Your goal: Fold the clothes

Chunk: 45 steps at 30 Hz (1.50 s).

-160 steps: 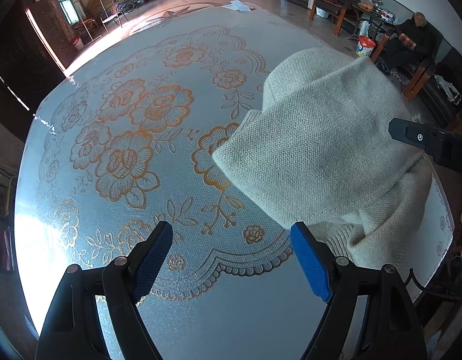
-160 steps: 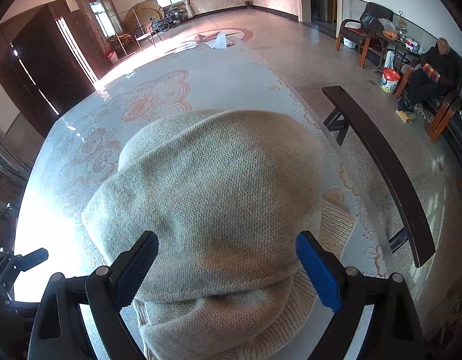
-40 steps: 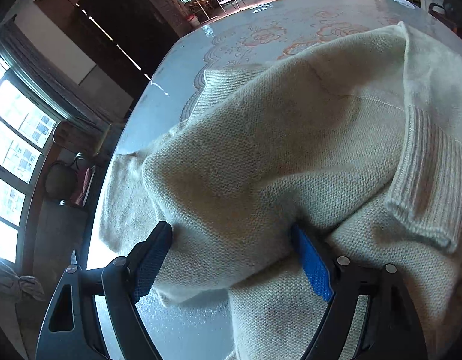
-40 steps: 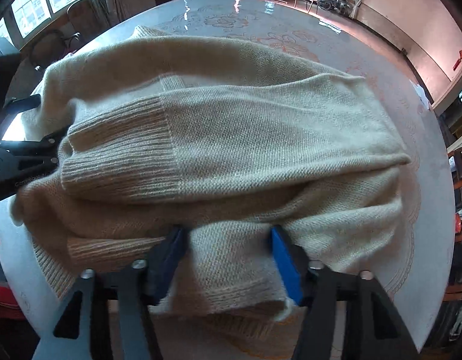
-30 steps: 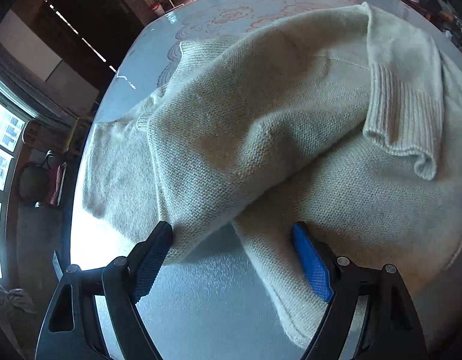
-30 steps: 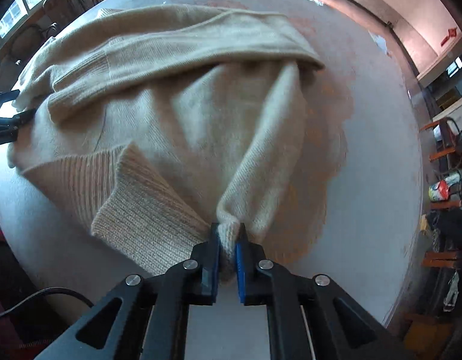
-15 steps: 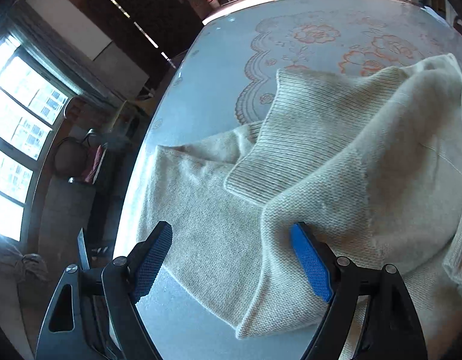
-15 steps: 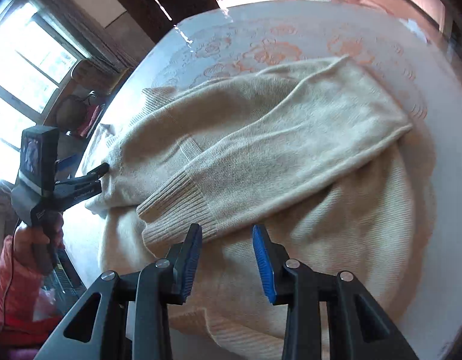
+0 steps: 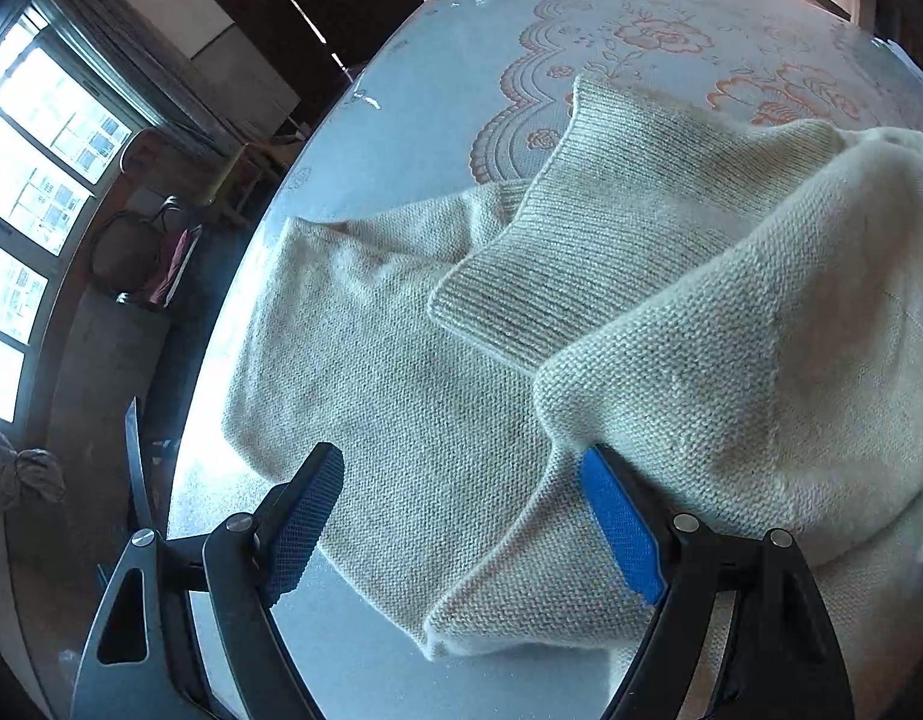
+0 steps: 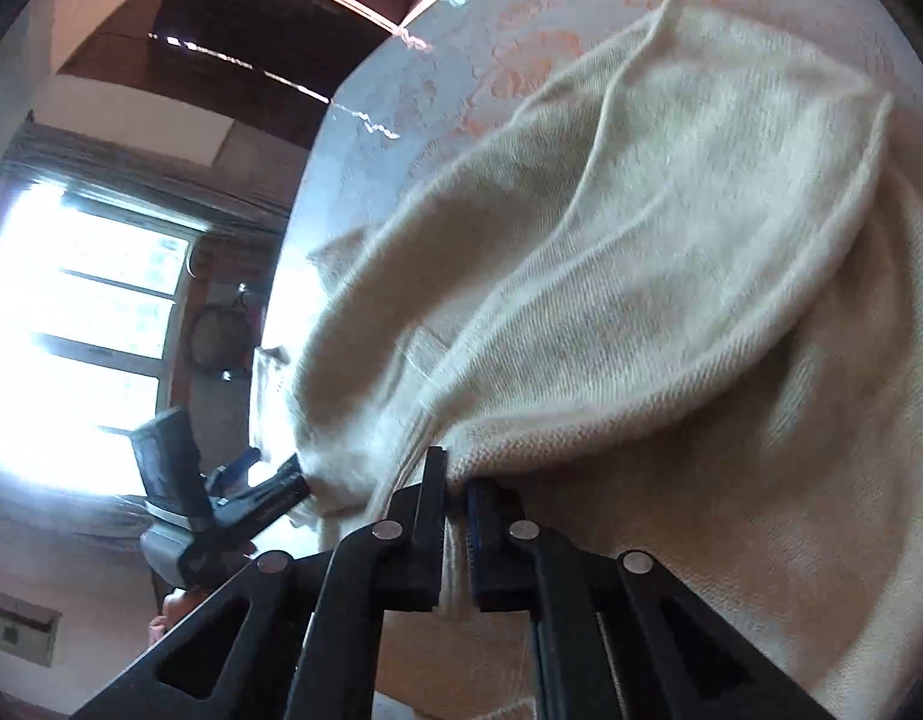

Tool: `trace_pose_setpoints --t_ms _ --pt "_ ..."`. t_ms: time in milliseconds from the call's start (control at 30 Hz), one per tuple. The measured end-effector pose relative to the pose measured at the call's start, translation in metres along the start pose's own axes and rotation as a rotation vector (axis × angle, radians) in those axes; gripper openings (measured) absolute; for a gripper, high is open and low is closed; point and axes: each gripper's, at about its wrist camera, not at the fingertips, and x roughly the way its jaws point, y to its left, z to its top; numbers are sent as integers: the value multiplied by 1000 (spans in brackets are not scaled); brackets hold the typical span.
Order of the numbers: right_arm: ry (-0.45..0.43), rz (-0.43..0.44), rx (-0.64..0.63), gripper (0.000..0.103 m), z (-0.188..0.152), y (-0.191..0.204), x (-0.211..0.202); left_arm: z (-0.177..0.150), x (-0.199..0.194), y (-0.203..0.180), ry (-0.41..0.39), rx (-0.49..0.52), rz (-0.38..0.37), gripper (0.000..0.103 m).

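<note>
A cream knitted sweater [image 9: 671, 312] lies rumpled on the floral-covered bench [image 9: 437, 96]. The right gripper [image 10: 455, 516] has just closed, its fingers pinching a fold of knit. The left gripper [image 9: 461, 522] hangs open over the fabric. Best carry the pinched fold across smoothly toward ten o'clock, keeping the layers flat.

A cream knitted sweater [image 9: 671, 324] lies crumpled on the table [image 9: 425, 90], reaching close to its left edge. A ribbed part lies on top, near the middle. The left gripper [image 9: 467, 525] hangs over the sweater's near edge, its blue pads [image 9: 620, 528] wide apart, pressing on nothing.
</note>
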Motion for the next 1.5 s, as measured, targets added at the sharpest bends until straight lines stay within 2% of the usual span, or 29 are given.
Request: trace_pose_setpoints --t_ms 67,233,300,433,500,600,667,700,733,800,867,1000,1167,1333,1433,1500 --pt "-45 56 26 4 13 -1 -24 4 -2 1 -7 -8 -9 83" --pt "-192 78 50 4 47 -8 -95 12 -10 0 -38 -10 -10 83" --pt "-272 49 64 4 62 -16 -129 15 -12 -2 -46 -3 -6 83" --pt "-455 -71 97 4 90 -39 -207 19 -19 -4 -65 13 -1 83" --pt "-544 -149 114 4 100 -53 -248 20 -22 -5 -78 18 -6 83" --pt "-653 -355 125 6 107 -70 -294 18 -27 -11 -85 27 0 83" --pt "-690 -515 163 14 110 -86 -310 20 -26 -12 -85 26 0 83" --pt "-676 -593 189 28 111 -95 -310 21 -25 -13 -85 26 0 83" --pt "-655 -684 217 29 109 -104 -308 22 -25 -13 -85 26 0 83" --pt "-621 -836 225 30 99 -107 -291 20 -27 -6 -94 11 -2 83" --pt "-570 -854 145 31 89 -100 -263 17 -29 0 -103 -3 -4 83" --pt "-366 -766 -124 31 66 -65 -171 18 -25 27 -114 -51 52 83" --pt "-170 -644 -537 31 62 24 -53 20 -9 65 -90 -126 106 83" --pt "-47 -560 -778 31 80 98 49 10 22 83 8 -180 142 83" --pt "32 -547 -874 31 95 124 98 -3 34 85 41 -191 141 83" --pt "79 -533 -942 31 98 139 128 -9 33 87 13 -208 131 84"
